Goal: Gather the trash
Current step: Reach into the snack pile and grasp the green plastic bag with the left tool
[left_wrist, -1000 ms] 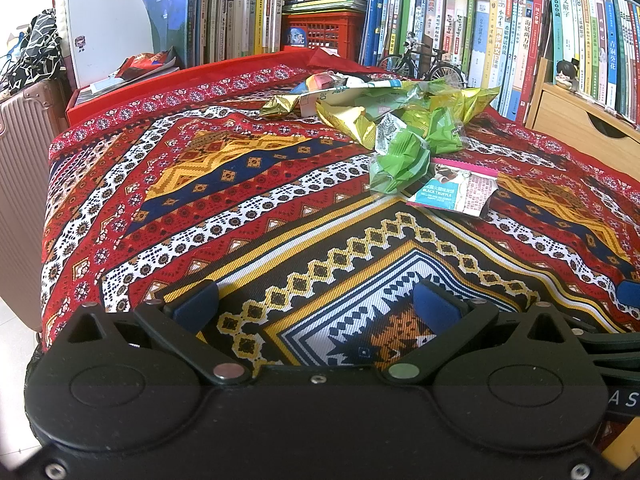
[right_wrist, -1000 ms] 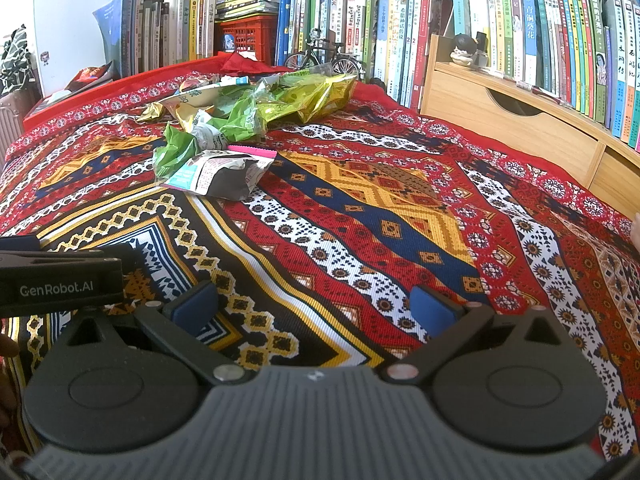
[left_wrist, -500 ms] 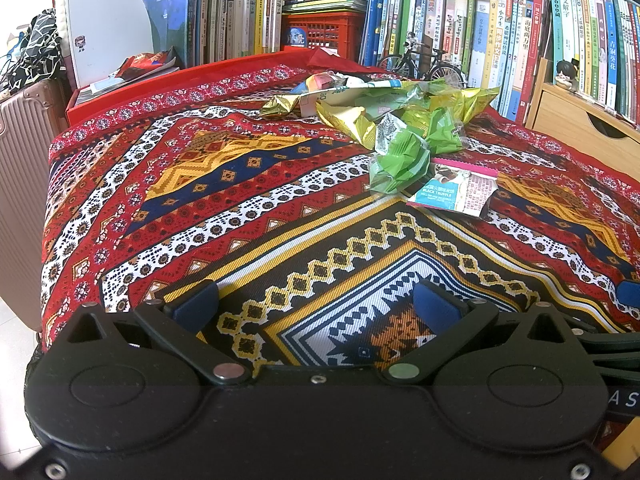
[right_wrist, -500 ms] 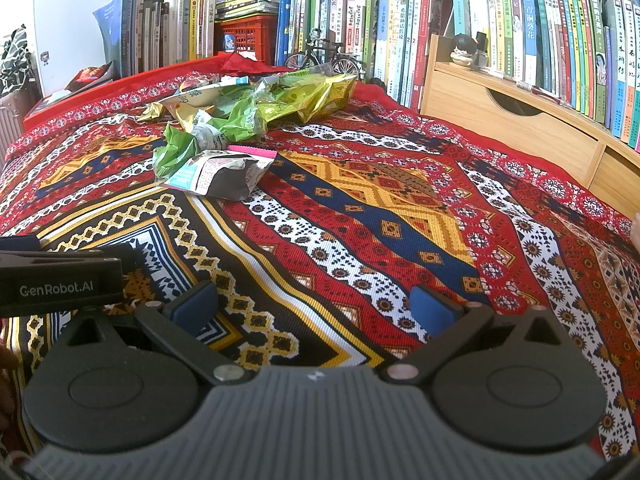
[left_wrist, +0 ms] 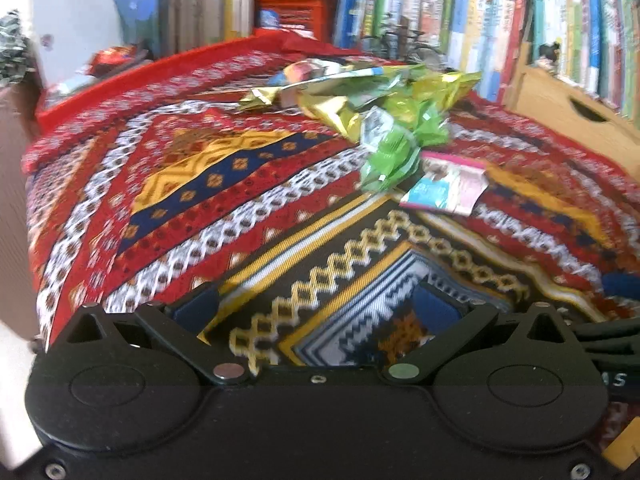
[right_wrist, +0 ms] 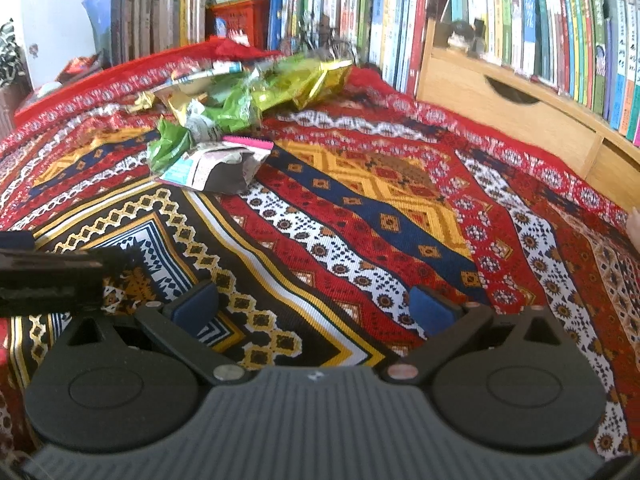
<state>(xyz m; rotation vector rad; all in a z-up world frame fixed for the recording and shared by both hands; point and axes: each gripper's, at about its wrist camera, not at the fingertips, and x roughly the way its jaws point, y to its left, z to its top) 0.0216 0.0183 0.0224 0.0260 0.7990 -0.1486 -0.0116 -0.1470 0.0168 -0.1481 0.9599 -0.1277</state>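
Through the left wrist camera I see my left tongs [left_wrist: 314, 306] spread wide apart with nothing between the blue pads [left_wrist: 192, 310], low over the patterned cloth [left_wrist: 224, 200] that covers the bench. The picture is smeared with blur. The trash sits well ahead of me, right of centre: a crumpled green wrapper [left_wrist: 390, 160] lies nearest, touching a flat pink-edged packet [left_wrist: 444, 188] just to its right. Behind them a heap of gold and yellow-green foil bags [left_wrist: 360, 92] stretches toward the far edge of the cloth. Rows of books [left_wrist: 460, 32] stand upright along the back, with a red crate [left_wrist: 296, 18] among them, and a wooden drawer unit [left_wrist: 576, 112] is at the right.

Through the right wrist camera my right tongs [right_wrist: 316, 306] are likewise parted and hold nothing, hovering above the same cloth [right_wrist: 360, 220]. Here the trash lies ahead and to the left: the pink-edged packet [right_wrist: 216, 168] is closest, its mouth gaping toward me, with the green wrapper [right_wrist: 168, 150] touching its left side. The pile of foil bags [right_wrist: 272, 88] rests farther back. The dark body of my left tongs [right_wrist: 48, 280] juts in from the left edge, near my own left finger. The books [right_wrist: 500, 12] line the shelf at the back and right, above the wooden drawer unit [right_wrist: 512, 112].
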